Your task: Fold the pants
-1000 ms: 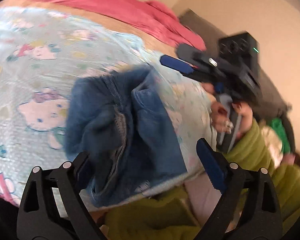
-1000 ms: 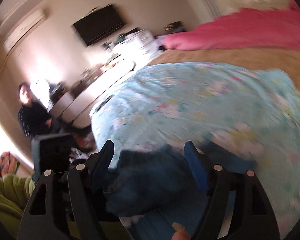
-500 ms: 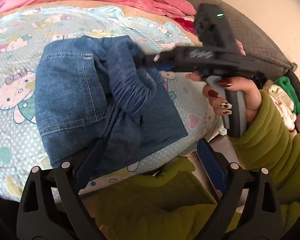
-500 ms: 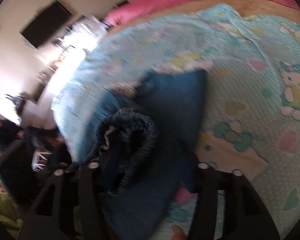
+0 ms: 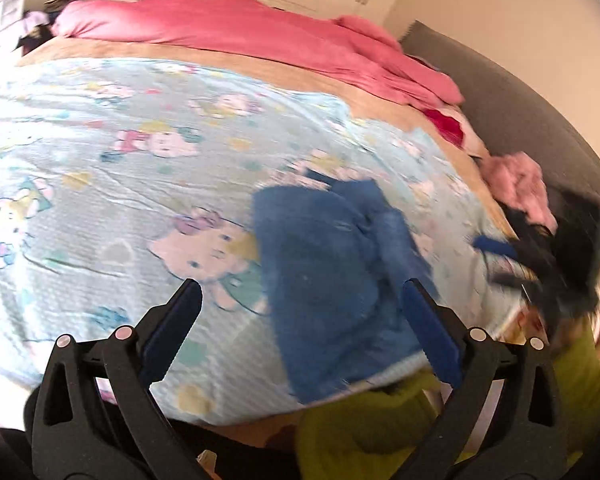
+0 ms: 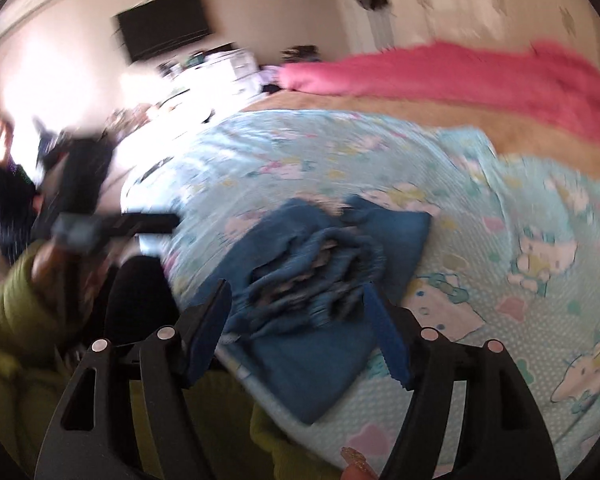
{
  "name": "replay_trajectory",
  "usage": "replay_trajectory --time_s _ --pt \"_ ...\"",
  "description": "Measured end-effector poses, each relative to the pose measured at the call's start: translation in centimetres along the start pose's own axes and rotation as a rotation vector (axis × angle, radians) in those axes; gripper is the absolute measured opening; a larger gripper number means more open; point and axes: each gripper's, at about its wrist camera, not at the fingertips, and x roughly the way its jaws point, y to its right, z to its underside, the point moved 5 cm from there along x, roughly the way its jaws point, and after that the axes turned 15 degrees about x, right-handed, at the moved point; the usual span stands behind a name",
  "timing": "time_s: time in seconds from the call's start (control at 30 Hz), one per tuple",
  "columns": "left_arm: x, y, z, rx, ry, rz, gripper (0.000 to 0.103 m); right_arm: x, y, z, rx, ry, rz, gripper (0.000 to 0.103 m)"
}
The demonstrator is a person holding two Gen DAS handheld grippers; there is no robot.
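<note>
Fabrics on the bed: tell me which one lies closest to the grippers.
The folded blue denim pants, lying between the open left gripper's fingers; the pink blanket lies across the bed's far side.

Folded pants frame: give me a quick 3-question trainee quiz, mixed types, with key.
1. True or false: the left tool is clamped on the denim pants.
2. Multiple choice: the pants lie on A) the pink blanket; B) the cartoon-print sheet; C) the grey headboard.
3. Fill in: in the right wrist view, the bunched elastic waistband sits on ____ of the folded pile, just beyond the right tool.

Key: 1 false, both tools are open and hold nothing. 2 B. 3 top.
</note>
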Motion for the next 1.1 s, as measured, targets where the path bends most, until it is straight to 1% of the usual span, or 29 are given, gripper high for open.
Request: replay_trajectory --time_s 0.03,0.1,0.17,0.2,0.23,0.27,0.3,0.33,0.4,0.47,0.53,0.6,0.67,0.7,0.73,0.8,0.87,0.9,0.93,0.97,1.0,1.07,1.1 --pt "0.5 -0.2 -0.3 0.0 -0.012 -0.018 0.093 -0.1 -1.2 0.5 -0.047 0.001 0.004 0.067" --pt "1.2 -0.3 -0.8 0.016 -0.033 -0.028 0.093 -0.2 -3.8 2.0 -0.158 -0.001 0.011 0.067" --pt "2.1 0.0 -1.2 0.031 -0.053 -0.008 0.086 0.3 -5.6 3.2 -0.246 -0.018 0.019 0.067" --pt "2.2 -0.2 -1.1 0.031 -0.063 0.008 0.07 0.8 -6.5 3.8 -0.295 -0.04 0.024 0.067" --pt "3.0 0.0 -1.4 0.027 -0.076 0.037 0.052 1.5 -7.4 4.4 -0.351 -0.056 0.037 0.067" --pt "3.5 0.1 -1.5 0.024 -0.085 0.062 0.046 1.9 -7.9 5.0 -0.391 -0.067 0.045 0.067" --pt "4.4 0.3 -1.7 0.027 -0.101 0.084 0.039 2.6 -8.5 5.5 -0.435 -0.079 0.052 0.064" --pt "4.6 0.5 -1.3 0.036 -0.111 0.088 0.035 3.5 -9.2 5.9 -0.49 -0.093 0.059 0.059" --pt "5.8 1.0 -1.5 0.065 -0.137 0.093 0.034 4.5 -9.7 6.6 -0.547 -0.108 0.064 0.051" --pt "7.1 1.2 -1.5 0.08 -0.168 0.093 0.034 6.1 -10.1 6.7 -0.596 -0.123 0.071 0.05" --pt "8.1 1.0 -1.4 0.079 -0.193 0.095 0.034 7.8 -10.3 6.6 -0.665 -0.127 0.093 0.044" --pt "8.8 0.9 -1.3 0.082 -0.202 0.09 0.034 9.0 -10.6 6.7 -0.718 -0.124 0.105 0.043" --pt "9.2 0.8 -1.3 0.076 -0.207 0.091 0.034 10.7 -10.6 6.6 -0.757 -0.137 0.11 0.039" --pt "9.3 0.7 -1.3 0.073 -0.208 0.091 0.034 11.3 -10.6 6.7 -0.766 -0.146 0.107 0.028" --pt "9.5 0.6 -1.3 0.07 -0.209 0.091 0.034 11.7 -10.5 6.7 -0.765 -0.164 0.093 0.012" --pt "9.6 0.5 -1.3 0.07 -0.206 0.091 0.034 11.9 -10.4 6.5 -0.717 -0.227 0.034 0.007" --pt "9.6 0.5 -1.4 0.073 -0.204 0.092 0.034 10.3 -10.5 6.6 -0.712 -0.251 -0.035 0.003" --pt "9.6 0.5 -1.4 0.075 -0.202 0.094 0.035 9.6 -10.3 6.7 -0.718 -0.253 -0.047 0.003" --pt "9.6 0.5 -1.4 0.077 -0.2 0.096 0.035 9.2 -10.0 6.9 -0.732 -0.255 -0.03 0.003" --pt "9.7 0.5 -1.5 0.079 -0.196 0.096 0.035 9.4 -9.2 7.3 -0.741 -0.267 0.016 0.003" --pt "9.8 0.5 -1.5 0.081 -0.193 0.095 0.035 9.7 -8.5 7.5 -0.726 -0.28 0.029 0.003" --pt "9.9 0.5 -1.6 0.078 -0.18 0.095 0.035 10.8 -7.1 7.8 -0.663 -0.305 0.024 0.004" --pt "9.8 0.4 -1.5 0.071 -0.176 0.098 0.035 11.3 -6.8 8.2 -0.652 -0.311 0.027 0.004"
